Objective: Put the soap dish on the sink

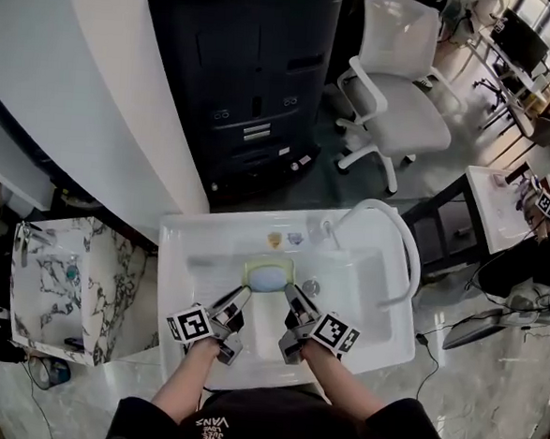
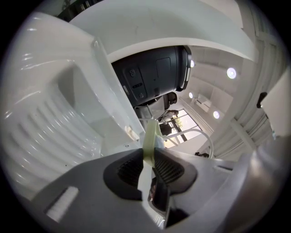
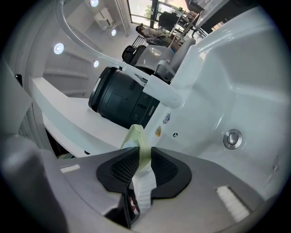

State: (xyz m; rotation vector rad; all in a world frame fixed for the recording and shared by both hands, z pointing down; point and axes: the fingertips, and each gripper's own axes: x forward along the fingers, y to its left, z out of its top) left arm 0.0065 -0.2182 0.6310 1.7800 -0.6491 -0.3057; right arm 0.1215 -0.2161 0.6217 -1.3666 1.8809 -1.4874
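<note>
Tools (image 1: 243,296) (image 1: 291,295), two, clamp one soap dish (image 1: 269,277) over one sink (image 1: 380,336).

Pale green soap dish (image 1: 268,261), white sink (image 1: 380,326), grey-veined white marble stand (image 1: 40,282), black cabinet (image 1: 248,71).

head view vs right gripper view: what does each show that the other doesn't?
Head view only: the left gripper holding the dish's left side, the bluish soap lying in the dish, and the white office chair.
Right gripper view only: the right gripper up close, clamped on the dish's rim, and the ceiling lights.
Both: the pale green soap dish, the white sink, its drain and the dark machine behind the sink.
</note>
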